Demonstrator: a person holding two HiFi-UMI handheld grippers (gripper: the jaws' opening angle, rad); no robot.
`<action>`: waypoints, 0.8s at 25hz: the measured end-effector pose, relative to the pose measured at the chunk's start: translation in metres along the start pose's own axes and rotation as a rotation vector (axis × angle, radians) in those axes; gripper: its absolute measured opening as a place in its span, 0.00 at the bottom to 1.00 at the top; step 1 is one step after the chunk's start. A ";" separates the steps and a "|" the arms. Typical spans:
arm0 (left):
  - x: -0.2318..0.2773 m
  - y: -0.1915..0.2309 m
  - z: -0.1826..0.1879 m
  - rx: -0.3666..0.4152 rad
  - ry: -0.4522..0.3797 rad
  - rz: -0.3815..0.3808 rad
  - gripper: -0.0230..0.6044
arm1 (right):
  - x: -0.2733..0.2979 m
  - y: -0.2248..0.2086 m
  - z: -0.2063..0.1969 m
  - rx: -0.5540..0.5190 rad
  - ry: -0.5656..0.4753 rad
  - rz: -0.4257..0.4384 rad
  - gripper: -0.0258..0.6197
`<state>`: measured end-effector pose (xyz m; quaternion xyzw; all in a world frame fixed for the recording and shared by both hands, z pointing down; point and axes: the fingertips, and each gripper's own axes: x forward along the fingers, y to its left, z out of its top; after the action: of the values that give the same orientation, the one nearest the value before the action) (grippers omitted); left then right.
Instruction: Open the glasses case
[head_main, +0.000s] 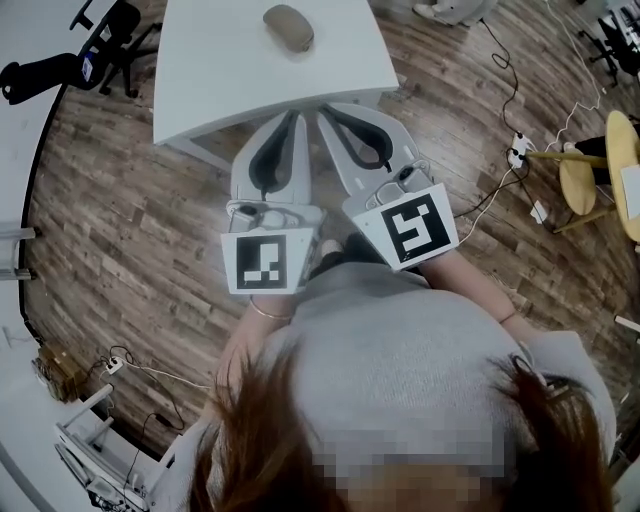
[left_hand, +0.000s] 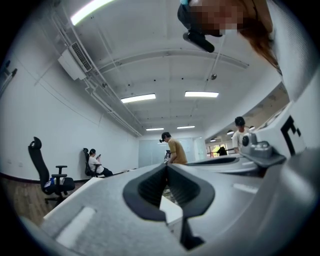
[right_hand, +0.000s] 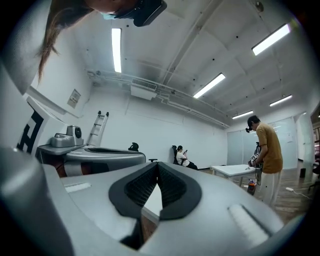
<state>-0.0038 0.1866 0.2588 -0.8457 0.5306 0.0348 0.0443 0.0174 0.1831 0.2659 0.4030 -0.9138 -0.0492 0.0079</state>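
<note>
The glasses case (head_main: 288, 27), a taupe oval, lies near the far edge of the white worktop (head_main: 220, 70), well apart from both grippers. The left gripper (head_main: 296, 120) and right gripper (head_main: 325, 112) are held side by side close to the person's body, their tips over the worktop's near edge, with bare white surface between them and the case. Each gripper view shows its jaws closed together and holding nothing. A black office chair (head_main: 110, 40) stands on the wood floor (head_main: 120, 230) to the left; cables and a power strip (head_main: 517, 150) lie to the right, near yellow stools (head_main: 600, 160). A standing person (right_hand: 267, 150) and a seated person (right_hand: 182, 157) show in the background.
</note>
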 end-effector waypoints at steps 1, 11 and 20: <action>-0.002 -0.005 0.002 0.001 -0.003 0.001 0.04 | -0.006 0.000 0.001 -0.008 0.002 0.001 0.05; -0.020 -0.049 0.009 -0.018 0.011 0.042 0.04 | -0.052 -0.001 0.009 0.011 0.006 0.047 0.05; -0.022 -0.052 0.014 -0.002 0.003 0.054 0.04 | -0.056 0.007 0.016 0.017 -0.015 0.079 0.05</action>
<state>0.0335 0.2309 0.2488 -0.8312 0.5532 0.0355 0.0416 0.0492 0.2298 0.2521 0.3663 -0.9295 -0.0441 -0.0007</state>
